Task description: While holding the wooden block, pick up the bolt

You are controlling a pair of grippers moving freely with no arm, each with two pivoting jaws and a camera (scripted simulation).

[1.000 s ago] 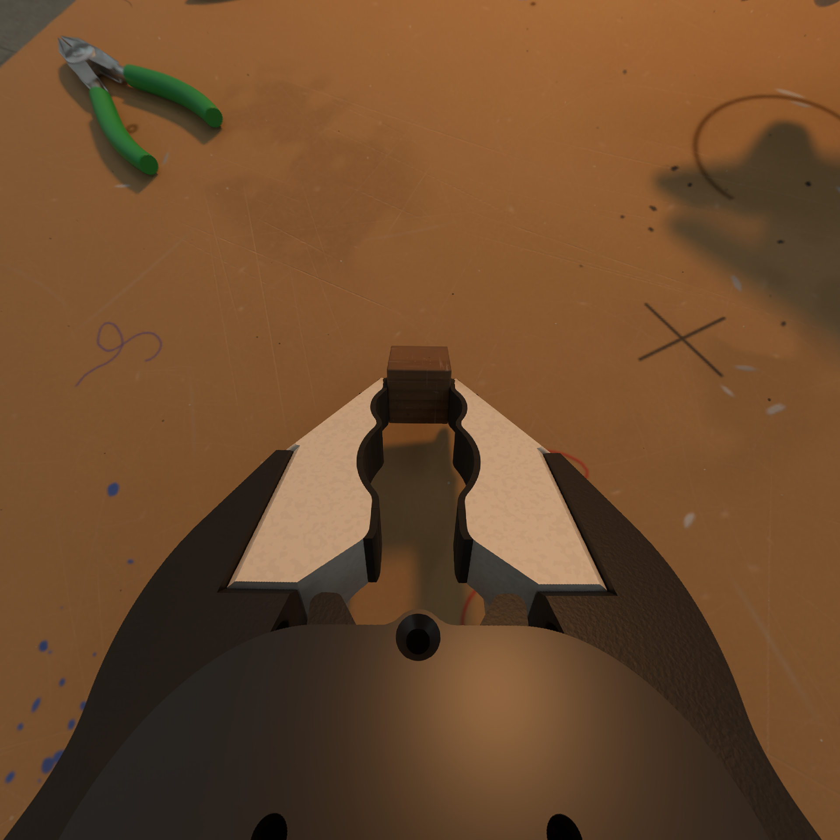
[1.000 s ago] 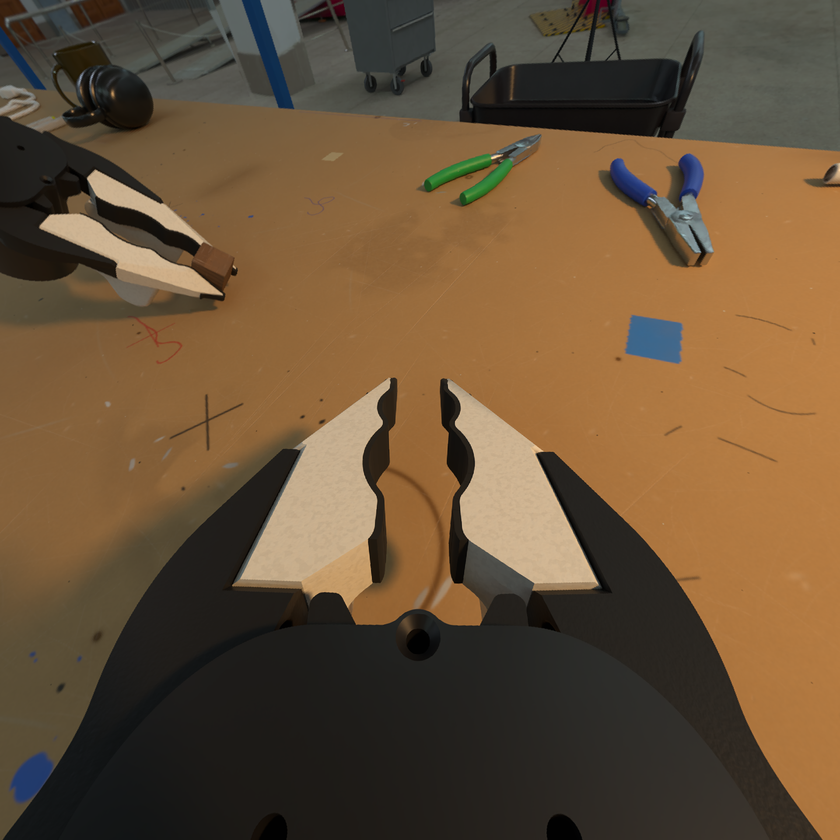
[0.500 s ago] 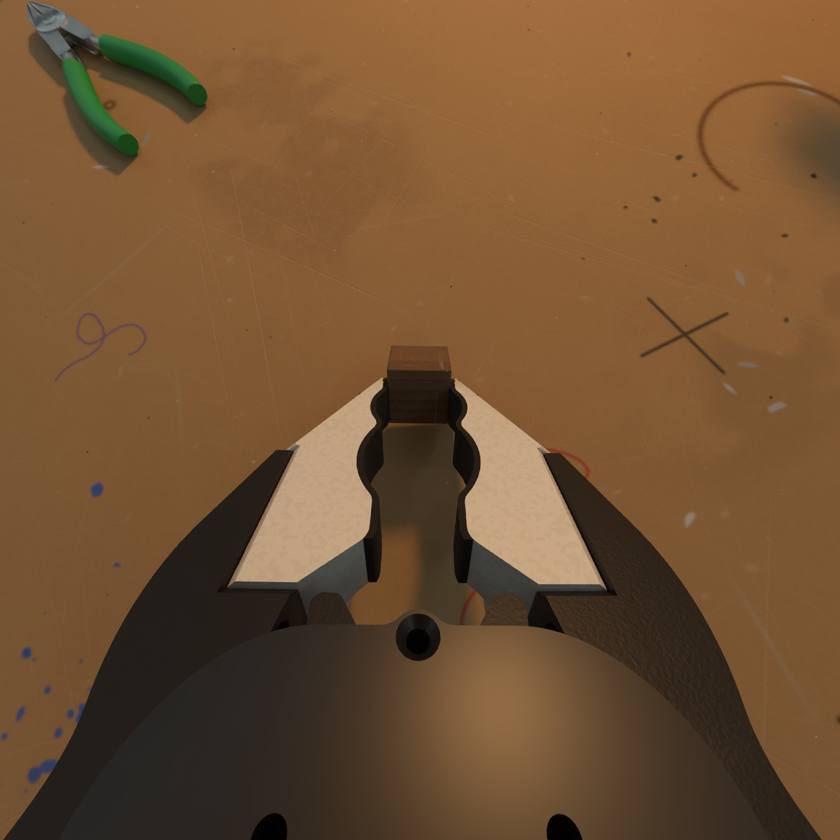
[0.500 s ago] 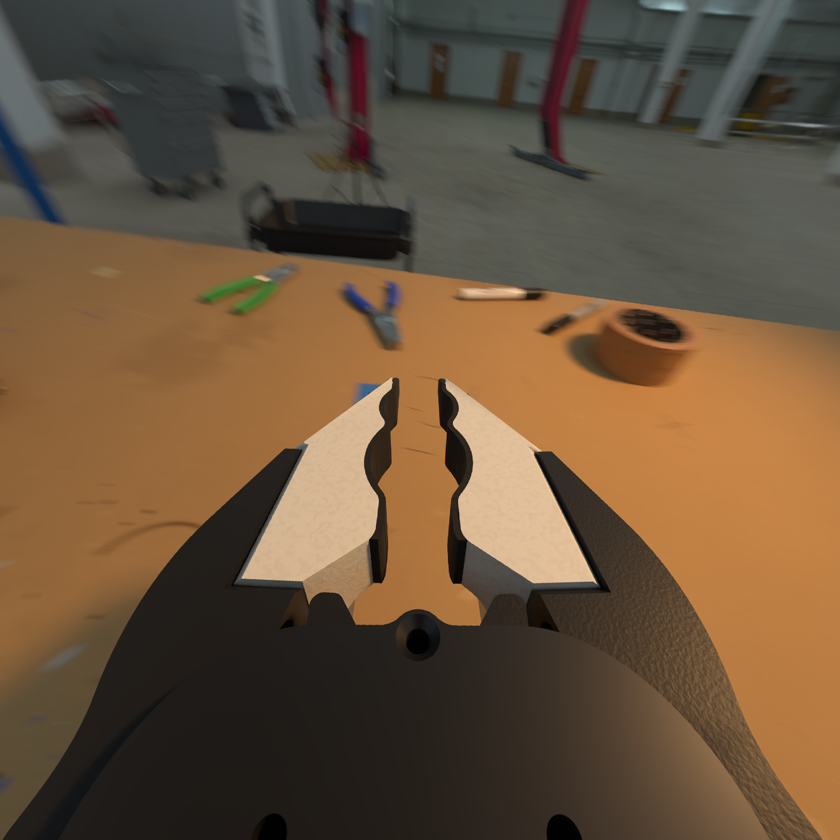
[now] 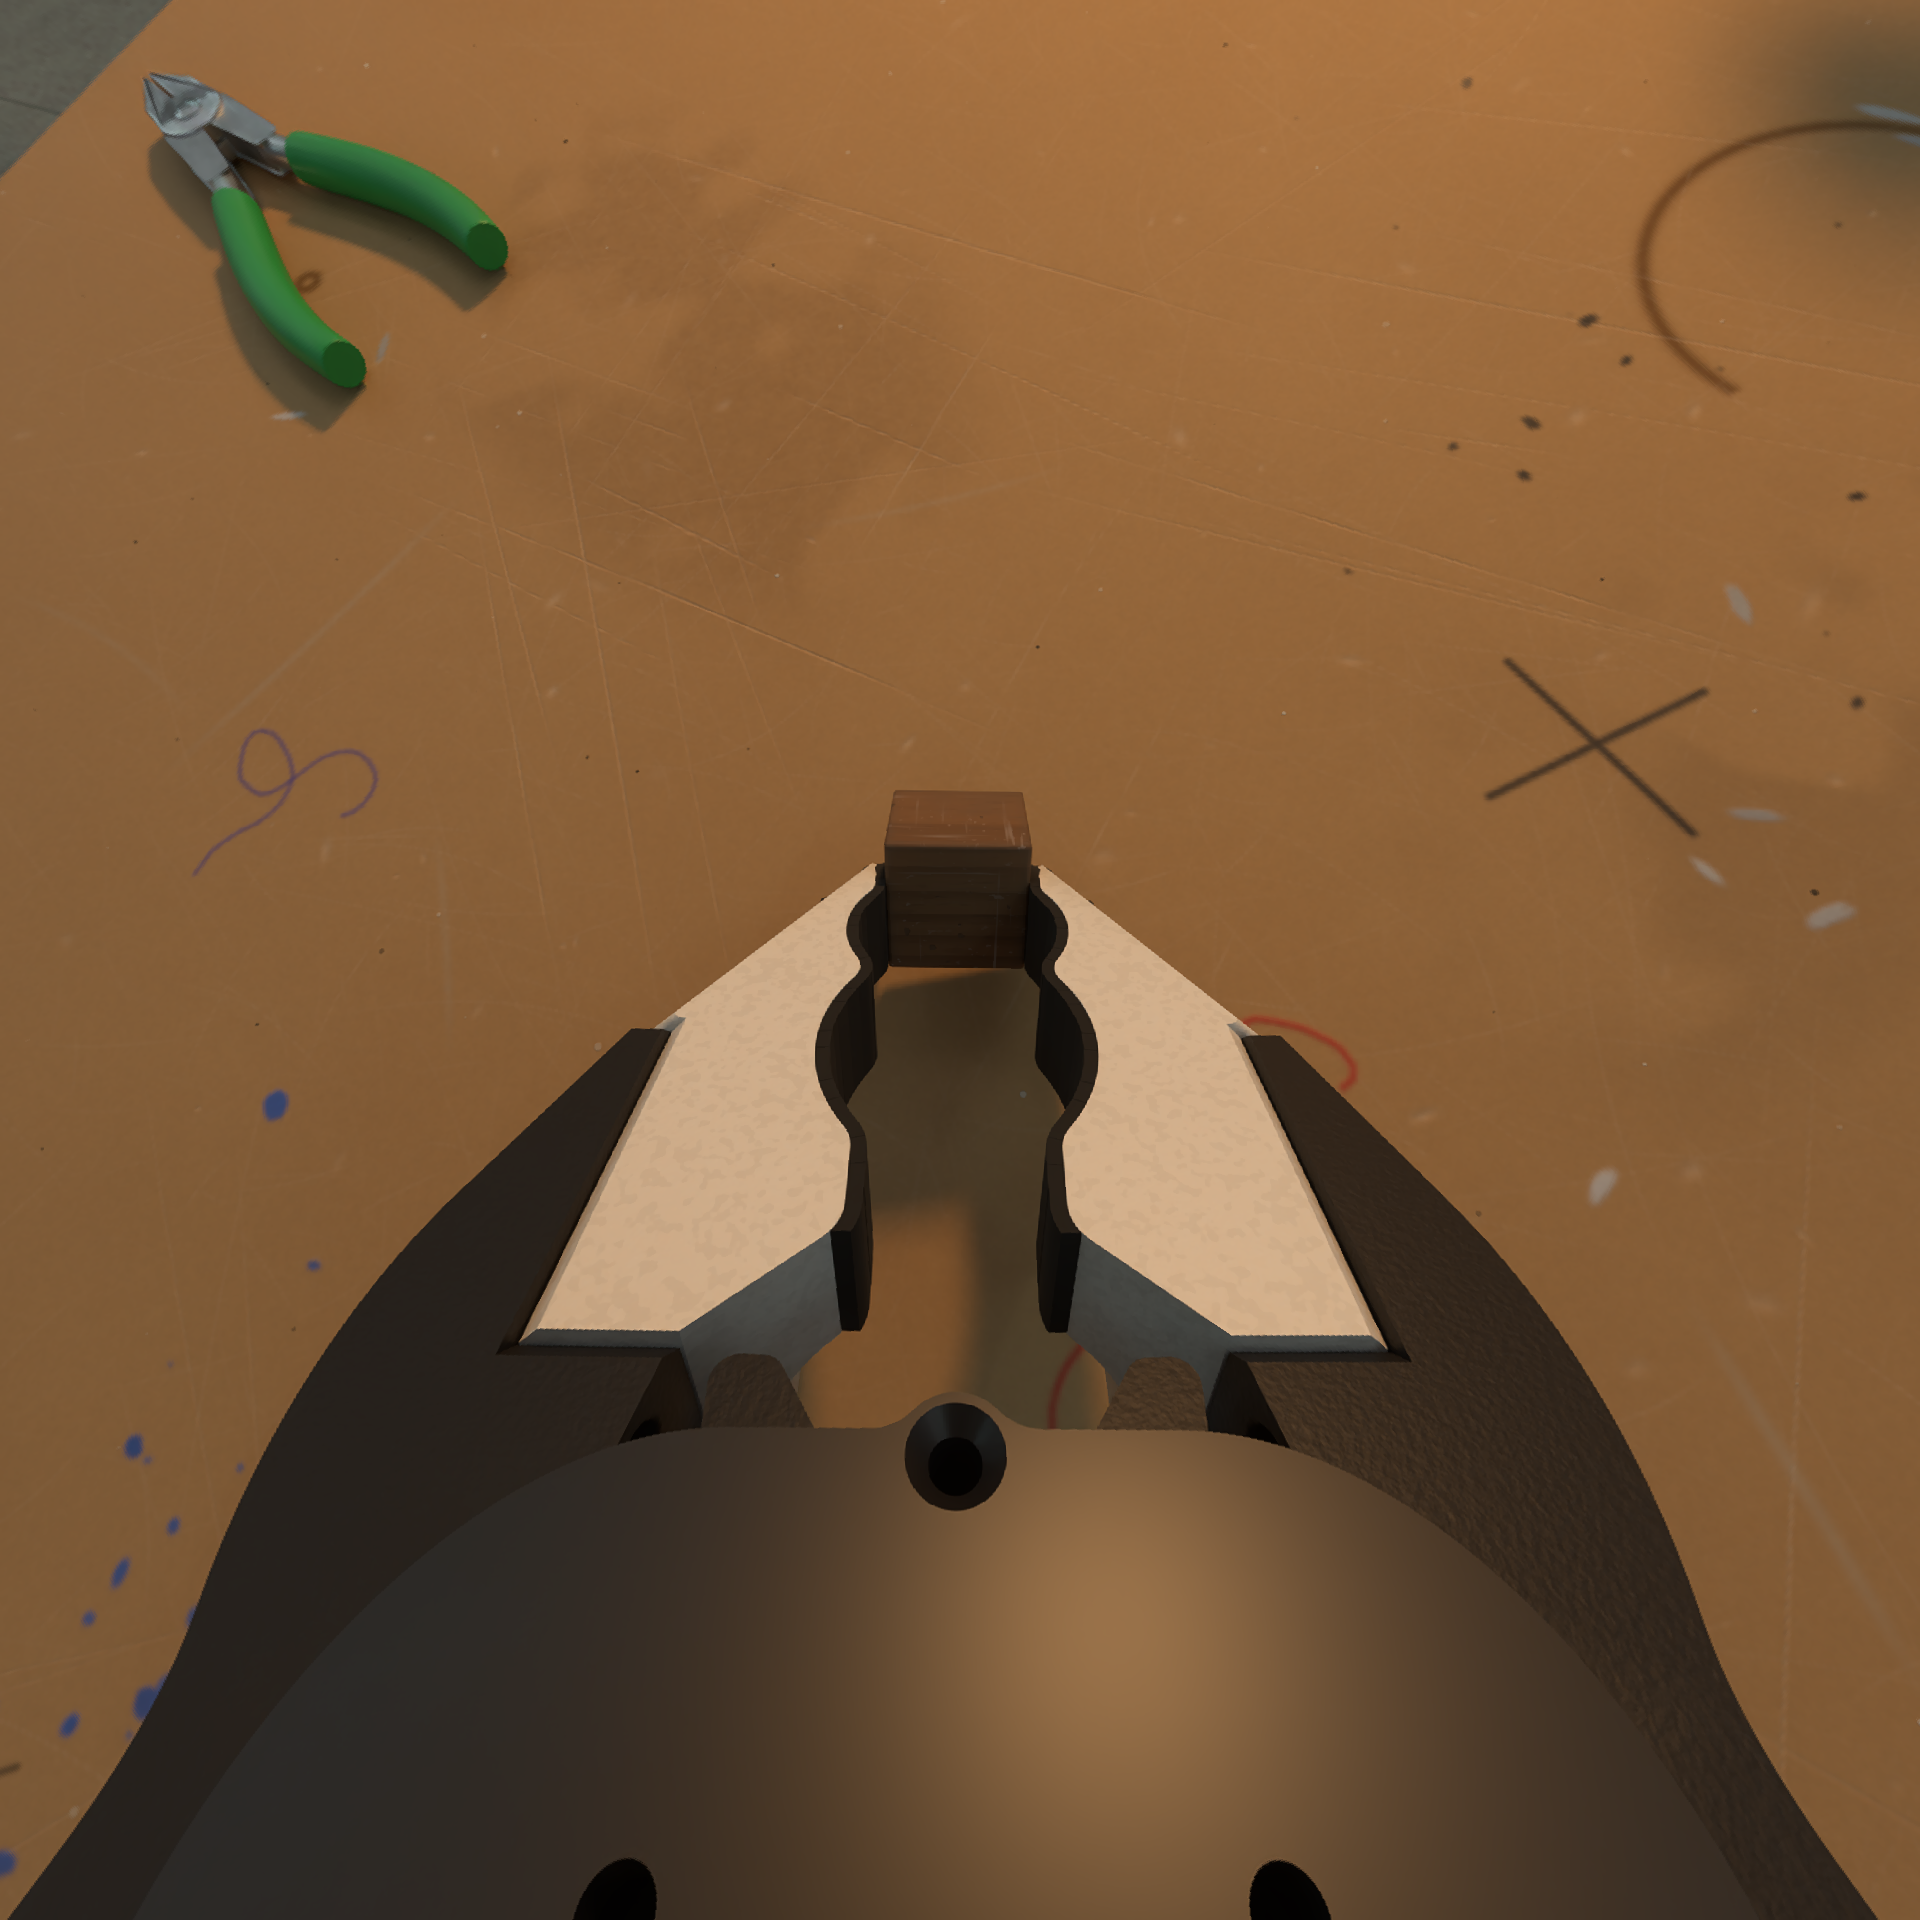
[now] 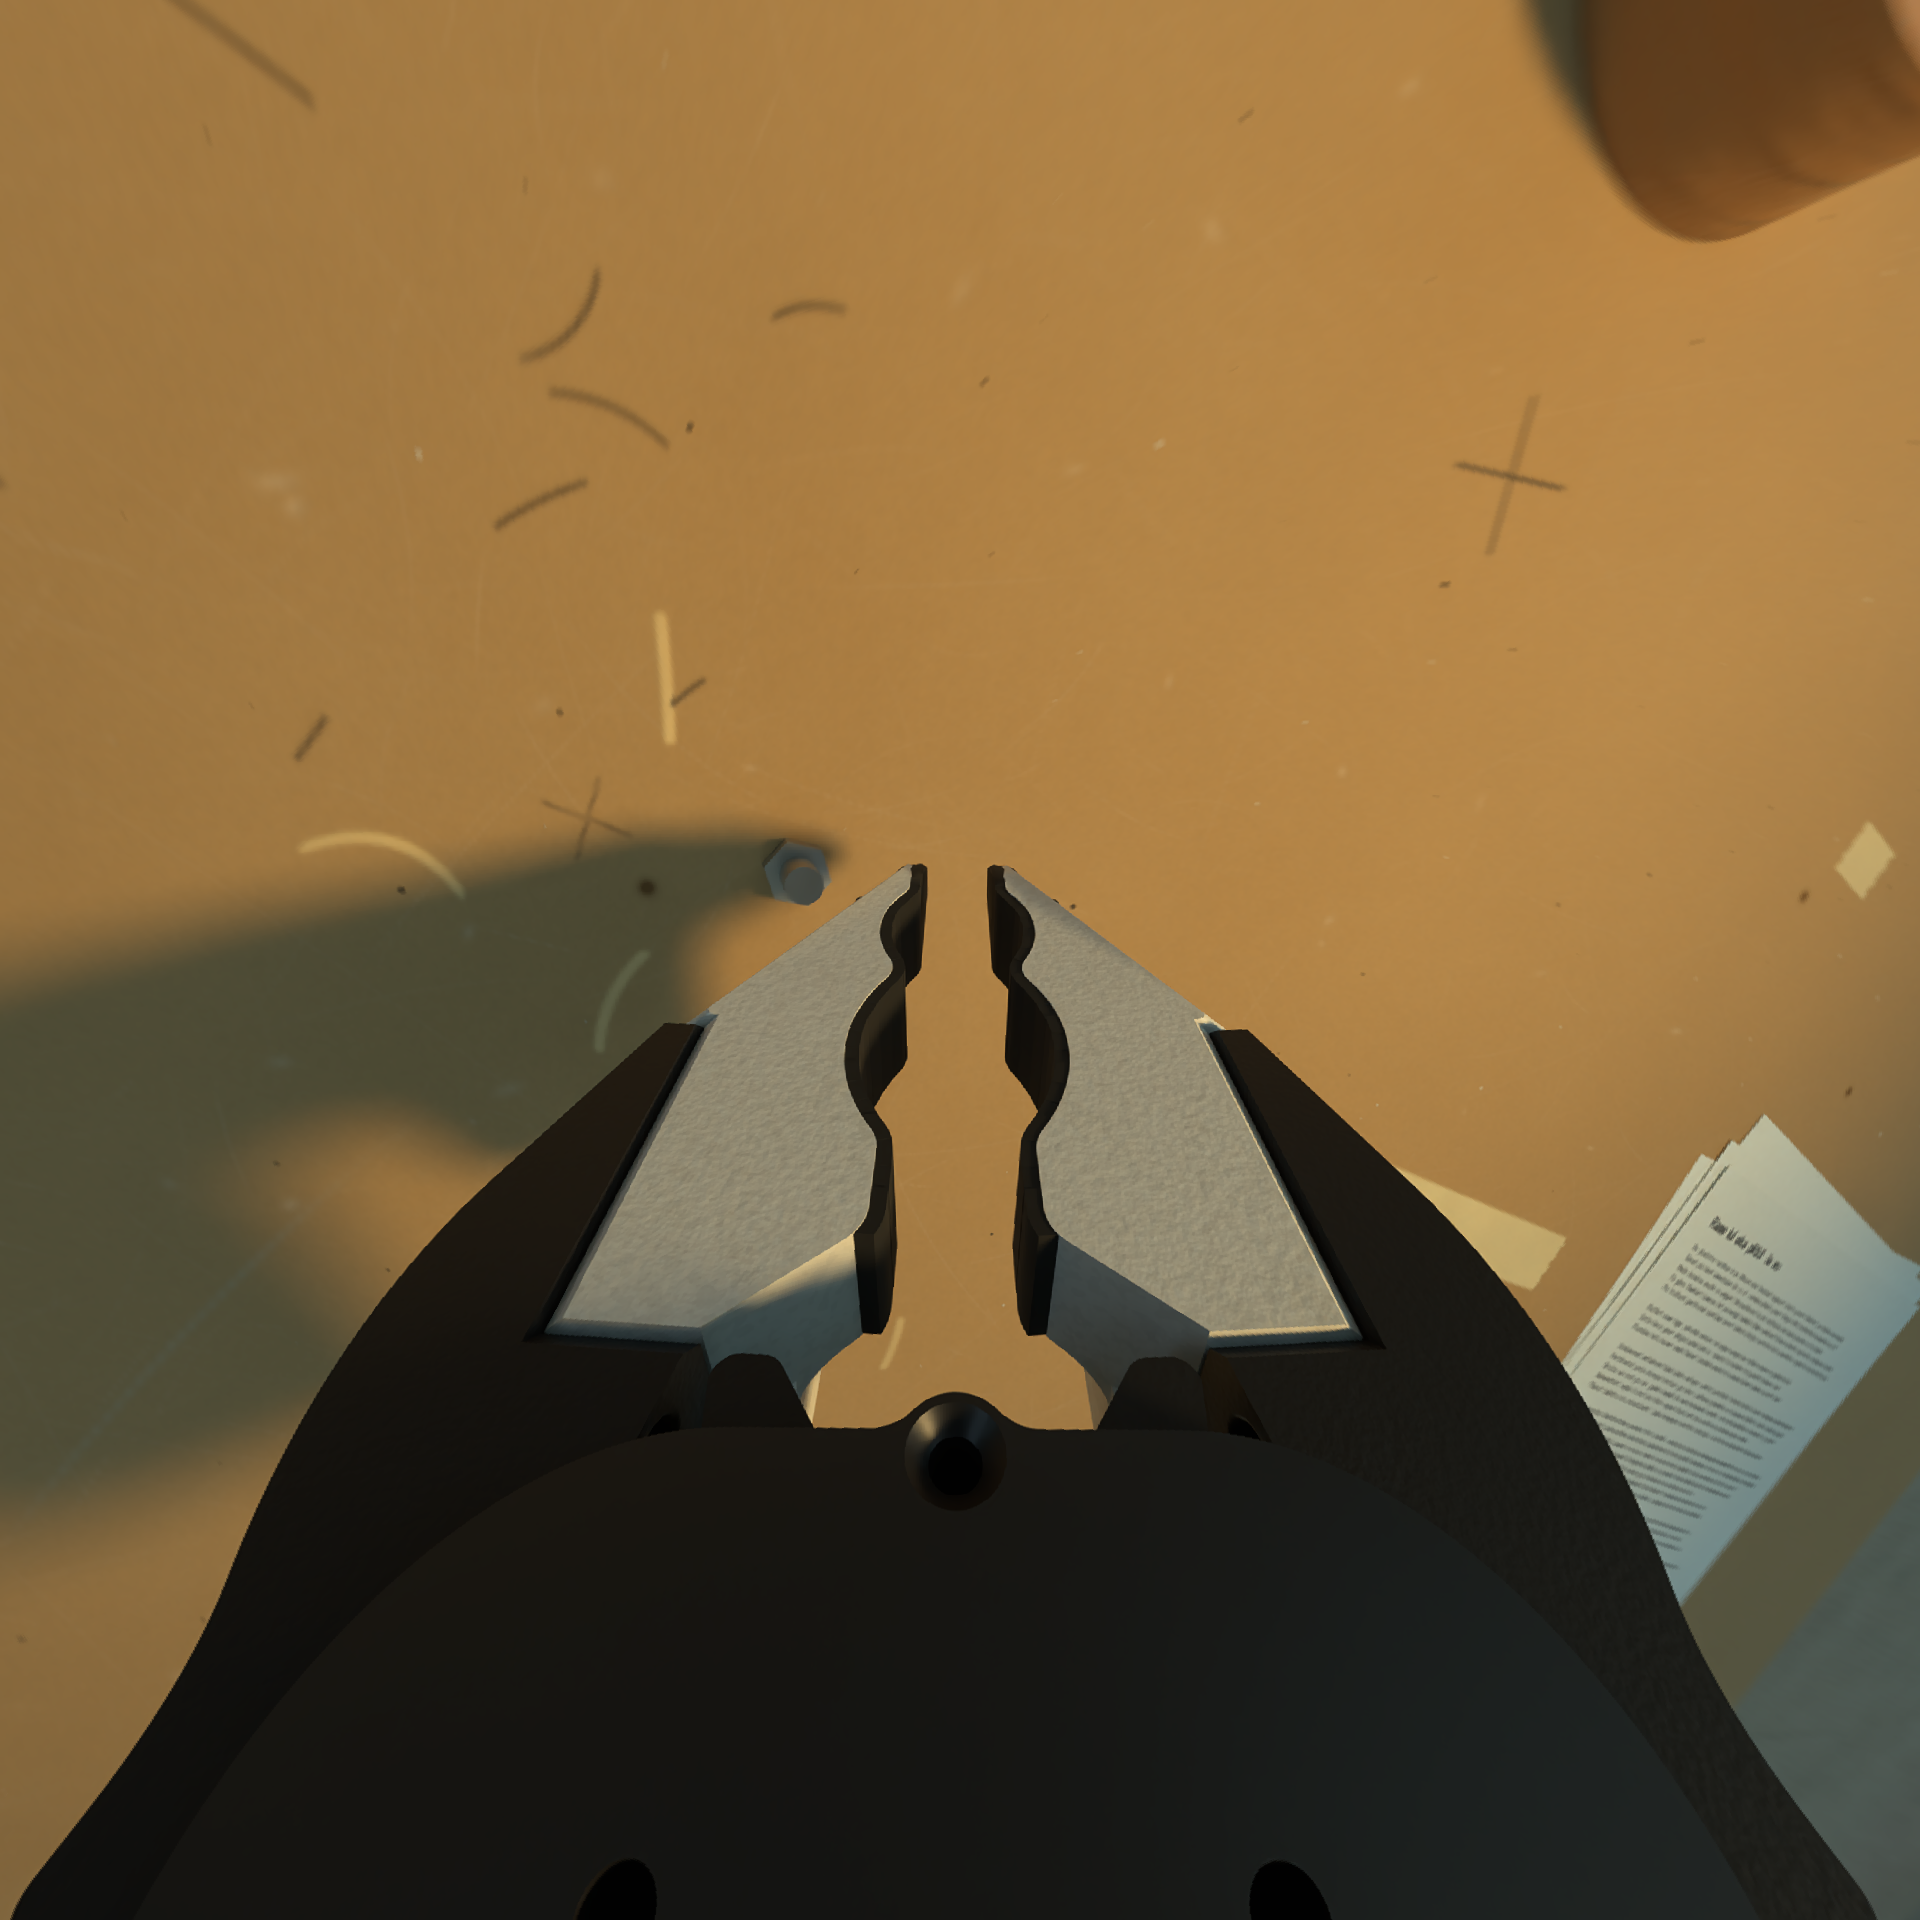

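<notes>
Surface (image 6: pixel 1143 644) ahead of right gripper (image 6: pixel 956 883) bare; bolt (image 6: pixel 796 873) just left of its tip. Tape roll (image 6: pixel 1756 114) far right, papers (image 6: pixel 1745 1340) near right.

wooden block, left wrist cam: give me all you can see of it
The block is a small dark-brown wooden cube with faint horizontal grain lines on its near face and a slightly lighter top. It sits level, pinched at the very tips of the left tongs, one pad pressing each side. Its far half sticks out past the tips. It looks held clear of the orange table, with a shadow below. Nothing else touches it.
</notes>
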